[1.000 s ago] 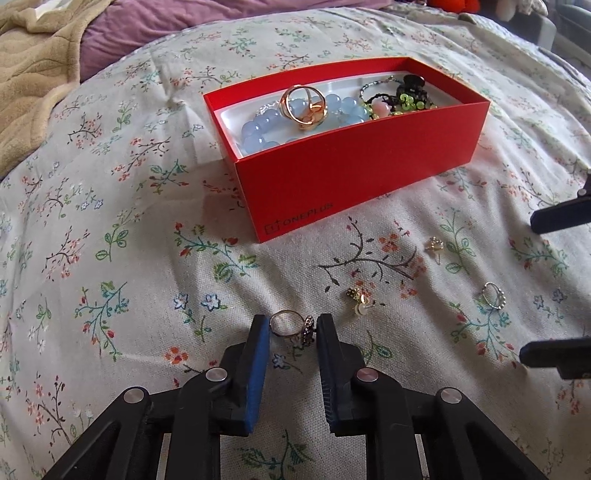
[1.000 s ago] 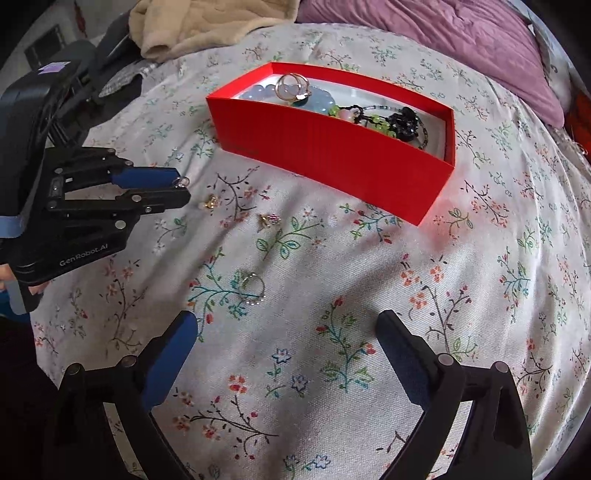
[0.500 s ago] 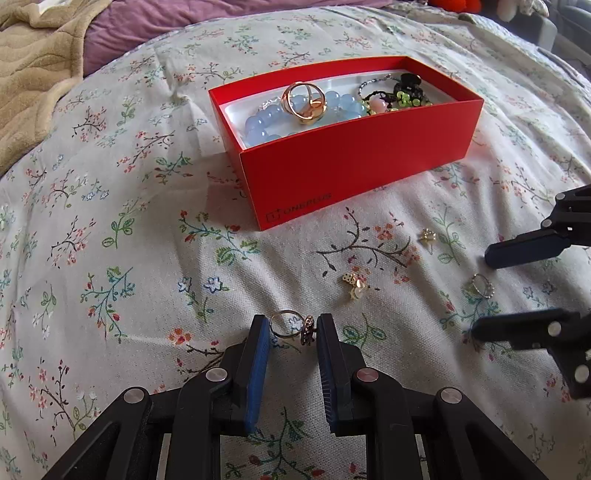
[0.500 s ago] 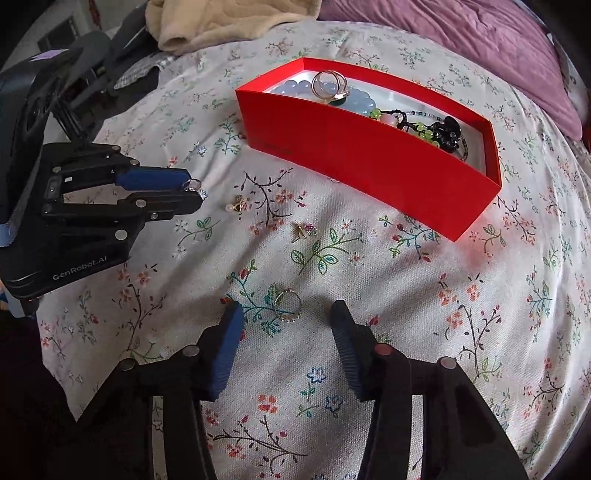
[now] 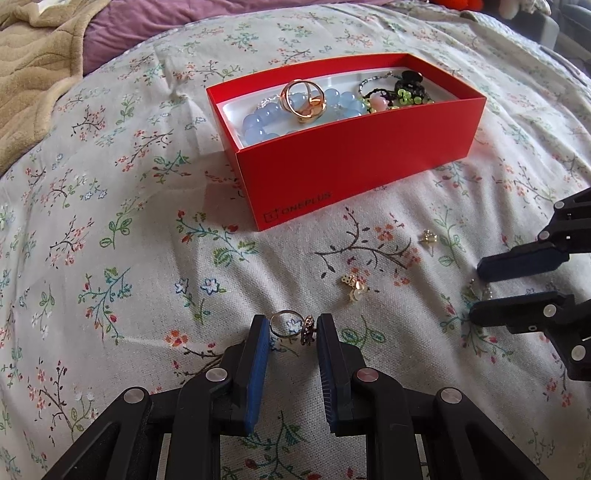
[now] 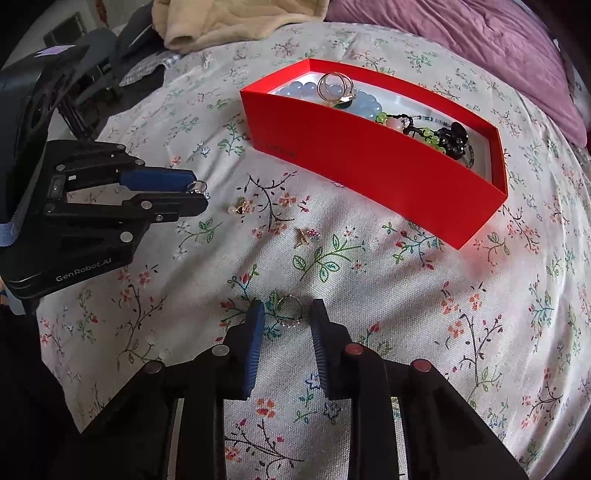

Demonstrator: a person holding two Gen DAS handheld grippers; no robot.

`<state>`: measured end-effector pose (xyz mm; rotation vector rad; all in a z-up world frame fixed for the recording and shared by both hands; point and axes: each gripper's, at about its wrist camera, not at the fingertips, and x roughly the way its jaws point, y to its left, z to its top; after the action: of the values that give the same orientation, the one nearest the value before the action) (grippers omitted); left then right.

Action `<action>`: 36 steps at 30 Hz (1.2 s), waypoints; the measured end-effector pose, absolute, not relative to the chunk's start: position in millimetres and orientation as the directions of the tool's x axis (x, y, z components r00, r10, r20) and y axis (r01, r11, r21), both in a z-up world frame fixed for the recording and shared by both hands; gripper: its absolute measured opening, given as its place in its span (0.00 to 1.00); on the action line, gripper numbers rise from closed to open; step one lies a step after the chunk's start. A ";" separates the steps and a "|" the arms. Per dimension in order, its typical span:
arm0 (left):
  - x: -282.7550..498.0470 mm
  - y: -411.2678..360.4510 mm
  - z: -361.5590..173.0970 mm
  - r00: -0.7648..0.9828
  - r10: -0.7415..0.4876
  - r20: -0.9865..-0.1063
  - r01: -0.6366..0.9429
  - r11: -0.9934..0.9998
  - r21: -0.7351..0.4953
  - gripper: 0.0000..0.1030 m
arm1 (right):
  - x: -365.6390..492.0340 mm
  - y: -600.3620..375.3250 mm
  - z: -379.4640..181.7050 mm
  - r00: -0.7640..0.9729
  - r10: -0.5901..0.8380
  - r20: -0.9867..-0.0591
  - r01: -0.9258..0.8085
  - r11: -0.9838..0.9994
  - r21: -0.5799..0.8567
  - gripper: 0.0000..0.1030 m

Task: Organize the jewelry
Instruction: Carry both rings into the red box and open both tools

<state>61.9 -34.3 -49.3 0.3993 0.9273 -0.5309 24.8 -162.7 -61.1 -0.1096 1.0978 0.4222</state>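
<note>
A red box on the floral bedspread holds a blue bead bracelet, a gold ring and dark beaded pieces. My left gripper is shut on a ring with a dark ornament, also seen in the right wrist view. My right gripper stands around a silver ring on the cloth, its fingers close beside it and not pressing it. Two small gold earrings lie between the grippers and the box.
A beige blanket and a purple cover lie beyond the box. The bedspread slopes away on all sides. Dark objects sit at the bed's far left edge in the right wrist view.
My right gripper has moved forward and down over the silver ring and narrowed around it. My left gripper still holds its ring, with the box a little farther off.
</note>
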 end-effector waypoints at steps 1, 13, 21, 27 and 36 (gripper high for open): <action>63.0 -34.4 -49.3 0.489 -0.255 -0.834 0.588 0.803 0.099 0.20 | 25.4 -161.9 -61.3 0.384 0.276 -0.881 -0.384 0.915 0.119 0.22; 66.2 -35.9 -45.9 0.491 -0.244 -0.836 0.564 0.821 0.092 0.20 | 27.6 -163.7 -53.5 0.388 0.284 -0.877 -0.374 0.918 0.132 0.15; 70.3 -30.3 -32.9 0.510 -0.250 -0.823 0.537 0.840 0.077 0.20 | 28.5 -176.2 -37.6 0.411 0.292 -0.864 -0.341 0.928 0.151 0.15; 75.4 -28.9 -16.9 0.534 -0.261 -0.804 0.509 0.859 0.059 0.20 | 31.9 -185.8 -22.5 0.438 0.296 -0.849 -0.312 0.936 0.165 0.15; 87.5 -37.9 6.9 0.573 -0.293 -0.765 0.481 0.877 0.024 0.20 | 49.2 -205.1 3.5 0.494 0.289 -0.820 -0.241 0.952 0.190 0.15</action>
<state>87.5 -37.9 6.9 0.2405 0.8470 -0.4586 49.2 -205.1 3.5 0.0528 1.0036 0.3214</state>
